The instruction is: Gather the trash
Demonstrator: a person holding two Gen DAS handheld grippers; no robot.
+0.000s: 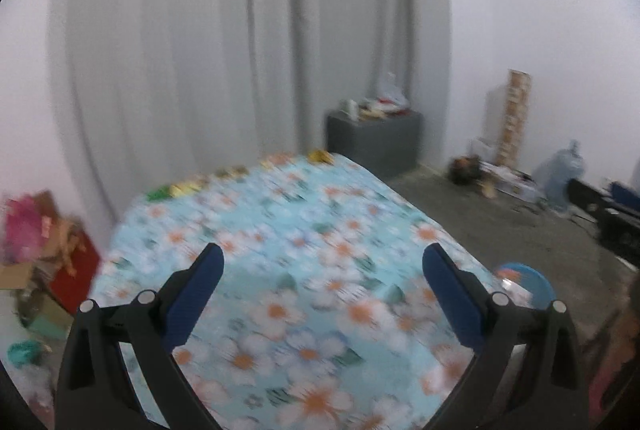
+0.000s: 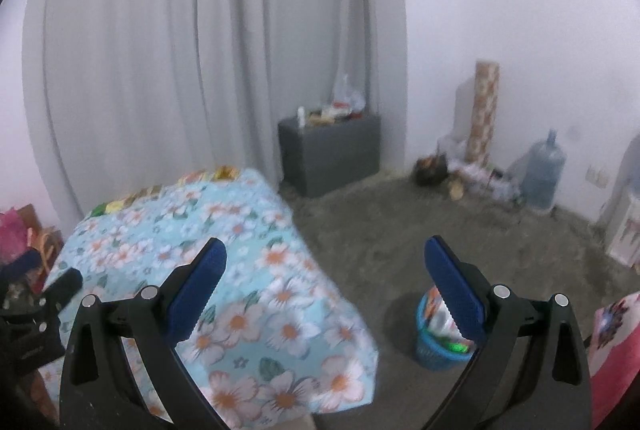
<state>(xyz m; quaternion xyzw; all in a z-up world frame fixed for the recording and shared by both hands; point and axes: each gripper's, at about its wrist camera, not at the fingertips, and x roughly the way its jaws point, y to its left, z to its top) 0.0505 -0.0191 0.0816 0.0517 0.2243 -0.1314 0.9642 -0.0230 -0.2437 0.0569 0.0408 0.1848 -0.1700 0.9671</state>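
Observation:
A row of small yellow and green wrappers (image 1: pixel 188 187) lies along the far edge of the table with the blue floral cloth (image 1: pixel 304 270); the same wrappers (image 2: pixel 132 199) show in the right wrist view. A blue bin (image 2: pixel 438 342) with trash in it stands on the floor right of the table (image 2: pixel 224 270); its rim (image 1: pixel 528 280) peeks past the table corner. My left gripper (image 1: pixel 322 262) hangs open over the cloth, holding nothing. My right gripper (image 2: pixel 325 256) is open and empty, above the table's right edge and the bin. The left gripper's tip (image 2: pixel 60 288) shows at the left.
Grey curtains (image 1: pixel 240 50) hang behind the table. A grey cabinet (image 2: pixel 330 154) with clutter stands at the wall. A water jug (image 2: pixel 542 174), a patterned roll (image 2: pixel 484 114) and floor clutter sit in the right corner. Bags and boxes (image 1: pixel 44 250) pile left of the table.

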